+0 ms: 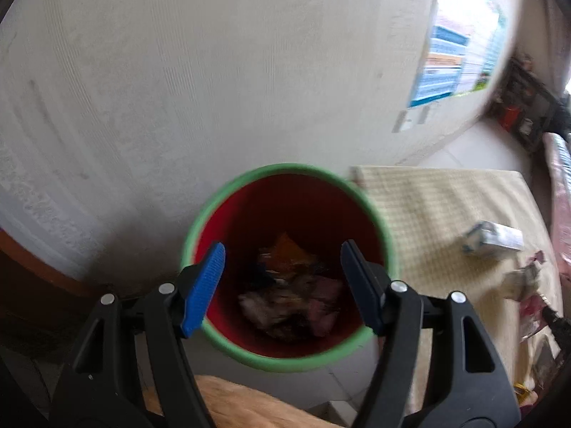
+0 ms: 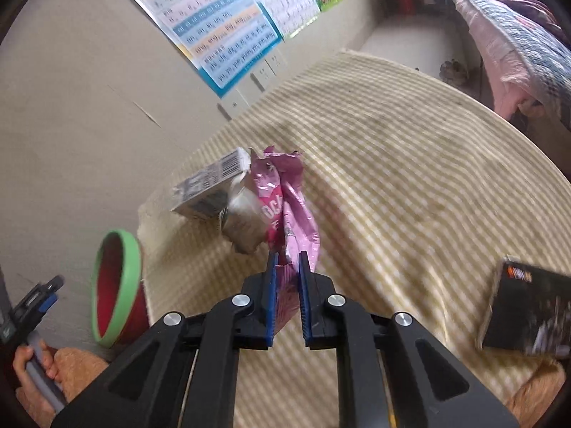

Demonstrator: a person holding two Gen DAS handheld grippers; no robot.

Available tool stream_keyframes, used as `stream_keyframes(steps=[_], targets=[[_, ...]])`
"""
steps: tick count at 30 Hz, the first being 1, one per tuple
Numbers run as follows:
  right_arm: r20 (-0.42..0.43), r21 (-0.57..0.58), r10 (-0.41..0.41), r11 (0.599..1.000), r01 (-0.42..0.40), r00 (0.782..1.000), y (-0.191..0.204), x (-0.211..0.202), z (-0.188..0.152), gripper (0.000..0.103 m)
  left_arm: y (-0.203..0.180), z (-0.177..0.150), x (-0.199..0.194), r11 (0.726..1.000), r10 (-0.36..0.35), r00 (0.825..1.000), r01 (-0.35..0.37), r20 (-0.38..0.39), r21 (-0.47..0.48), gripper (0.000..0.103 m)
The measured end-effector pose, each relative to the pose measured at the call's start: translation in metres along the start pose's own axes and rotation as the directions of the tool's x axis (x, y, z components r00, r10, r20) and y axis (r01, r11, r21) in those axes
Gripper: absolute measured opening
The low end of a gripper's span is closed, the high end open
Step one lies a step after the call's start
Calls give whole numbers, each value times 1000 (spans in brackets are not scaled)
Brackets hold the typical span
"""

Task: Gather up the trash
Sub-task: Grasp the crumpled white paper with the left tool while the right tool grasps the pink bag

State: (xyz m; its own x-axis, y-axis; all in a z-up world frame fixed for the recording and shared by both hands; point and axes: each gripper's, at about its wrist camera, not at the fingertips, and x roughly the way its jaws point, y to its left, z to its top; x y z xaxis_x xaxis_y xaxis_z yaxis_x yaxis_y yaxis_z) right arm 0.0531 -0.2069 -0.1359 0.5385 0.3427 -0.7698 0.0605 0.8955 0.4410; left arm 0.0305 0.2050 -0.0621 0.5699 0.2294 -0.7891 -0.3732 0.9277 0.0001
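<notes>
A red bin with a green rim point(image 1: 285, 169) stands on the floor by the wall, with several crumpled wrappers point(image 1: 289, 299) at its bottom. My left gripper point(image 1: 282, 285) hangs open over its mouth, nothing between its blue pads. In the right wrist view my right gripper point(image 2: 287, 255) is shut on the lower end of a pink snack wrapper point(image 2: 294, 199), over the yellow checked cloth point(image 2: 410, 164). The wrapper stands up from the jaws. Behind it lie a crumpled silver wrapper point(image 2: 244, 221) and a white carton with a barcode point(image 2: 210, 187). The bin point(image 2: 114, 281) tilts at the lower left there.
A black box point(image 2: 524, 310) lies at the right of the cloth. Posters point(image 2: 221, 35) hang on the wall; bedding point(image 2: 517, 35) is at the far right. A hand point(image 2: 32, 367) holds the left gripper beside the bin. The carton point(image 1: 492, 239) also shows in the left wrist view.
</notes>
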Motion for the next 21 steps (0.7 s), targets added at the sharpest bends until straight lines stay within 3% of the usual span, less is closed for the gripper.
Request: stream_keyframes(steps=[4,5,8,10,13,14,15,17,21], targets=[[50,64,2,998,-5,999,-11,-18,-17,11,-57,-15,-1,982,-173,985,173,-14,80,65],[60,85,4,996,-9,998,-15,-22,-17,11,-85,-22,2,962,-236,971,239,-41,132,65],[111,130,4,991,-18,994,-26,-33,-13,11,-144,-38,3,905,-335,937,350,-102,243,65],[132,140,7,990,-26,991,-29,-37,-13,11,-188,-53,3,842,-397,901,433,-174,322,67],[158,147,27,988,-50,987,-32,-43,-11,12,-229,-74,7,789,-428,866,497,-258,360,70],[158,152,33,987,-57,987,-33,-44,-11,12,-236,-77,8,784,-429,859,507,-279,358,71],[160,157,36,986,-61,987,-34,-43,-12,12,-244,-82,10,787,-418,859,505,-296,354,72],[164,164,45,984,-73,985,-37,-44,-12,13,-254,-88,19,812,-365,881,460,-302,359,72],[159,154,60,984,-85,985,-35,-42,-12,13,-252,-89,28,845,-309,905,402,-292,354,72]])
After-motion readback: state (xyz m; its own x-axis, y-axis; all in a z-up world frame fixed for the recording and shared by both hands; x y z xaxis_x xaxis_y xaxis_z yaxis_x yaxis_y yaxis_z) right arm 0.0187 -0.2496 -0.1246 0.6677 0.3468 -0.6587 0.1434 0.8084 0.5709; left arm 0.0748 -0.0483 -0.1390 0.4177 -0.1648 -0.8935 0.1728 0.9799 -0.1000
